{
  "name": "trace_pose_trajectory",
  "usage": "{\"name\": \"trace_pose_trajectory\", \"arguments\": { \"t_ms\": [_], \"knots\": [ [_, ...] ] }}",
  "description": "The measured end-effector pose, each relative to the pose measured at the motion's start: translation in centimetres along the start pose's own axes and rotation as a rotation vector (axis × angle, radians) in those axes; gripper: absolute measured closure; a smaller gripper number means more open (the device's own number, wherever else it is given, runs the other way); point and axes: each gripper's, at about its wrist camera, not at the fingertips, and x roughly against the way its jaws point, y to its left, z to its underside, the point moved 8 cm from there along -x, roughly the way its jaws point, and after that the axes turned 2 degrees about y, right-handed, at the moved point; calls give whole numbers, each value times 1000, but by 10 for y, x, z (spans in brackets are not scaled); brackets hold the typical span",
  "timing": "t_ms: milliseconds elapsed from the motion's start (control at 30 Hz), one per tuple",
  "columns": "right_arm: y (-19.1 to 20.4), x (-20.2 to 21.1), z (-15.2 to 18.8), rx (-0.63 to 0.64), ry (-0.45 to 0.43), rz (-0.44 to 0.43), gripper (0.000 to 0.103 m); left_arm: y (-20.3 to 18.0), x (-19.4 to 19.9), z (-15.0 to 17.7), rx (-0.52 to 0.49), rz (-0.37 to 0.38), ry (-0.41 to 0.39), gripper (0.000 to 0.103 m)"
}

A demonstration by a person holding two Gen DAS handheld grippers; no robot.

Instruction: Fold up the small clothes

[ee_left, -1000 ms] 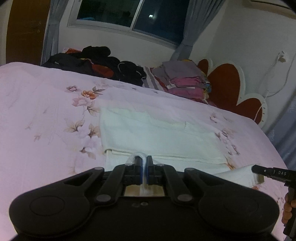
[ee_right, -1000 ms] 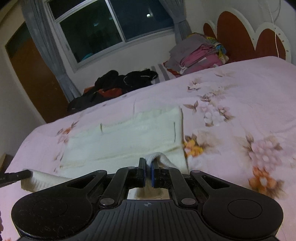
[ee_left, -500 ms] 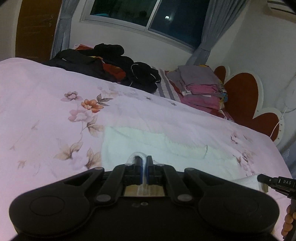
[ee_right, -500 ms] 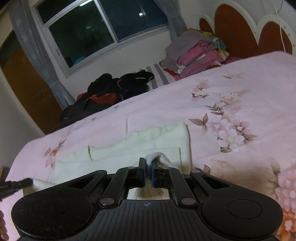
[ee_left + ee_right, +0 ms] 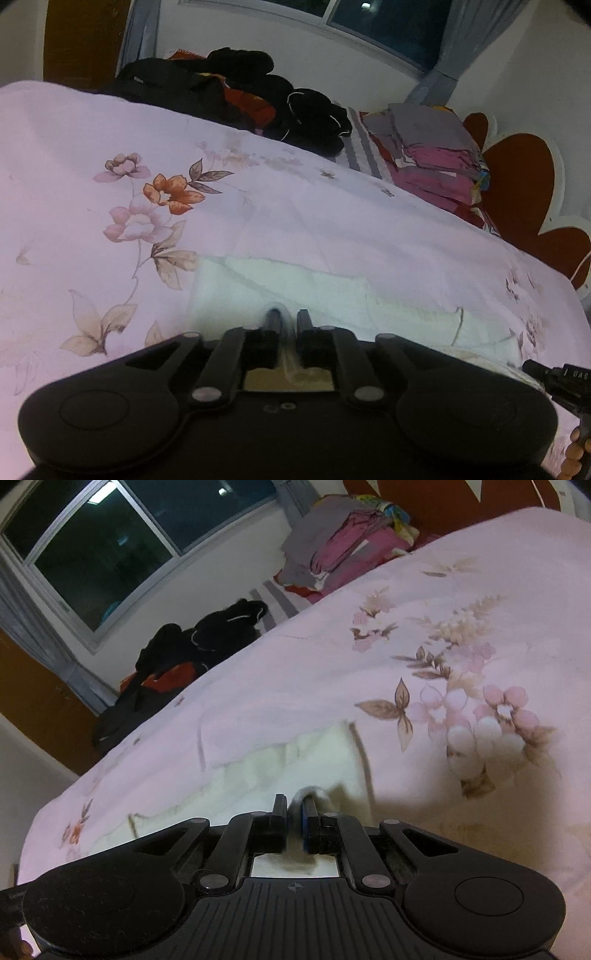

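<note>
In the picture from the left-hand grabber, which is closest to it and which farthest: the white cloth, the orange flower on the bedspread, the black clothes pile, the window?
From the left gripper, nearest first:
1. White cloth, right at the fingertips, jaws opening around a bit of it.
2. Orange flower, up and left on the bedspread.
3. Black clothes pile, at the bed's far edge.
4. Window, on the back wall.

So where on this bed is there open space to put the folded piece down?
Free: the floral sheet left of the cream garment, and the flowered stretch to its right. Crowded: the far edge, with dark clothes and a folded stack.
</note>
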Motion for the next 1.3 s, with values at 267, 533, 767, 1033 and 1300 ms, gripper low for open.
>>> {"name": "trace_pose_trajectory", "arguments": {
  "t_ms": [267,533,767,1033,1300],
  "knots": [
    [-1,-8,-22,40,-60,24,74,22,6,-19,60,-36,-69,59],
    [10,-24,-12,201,-26,28,45,11,-14,3,-74,-2,9,58],
    [17,-41,1,306,15,35,67,3,-31,6,-141,-24,9,79],
    [16,-46,1,343,2,39,100,-5,-17,3,-178,-41,-89,100],
    [15,-59,-11,314,-43,71,100,3,-25,-3,-128,-109,-134,100]
  ]
}}
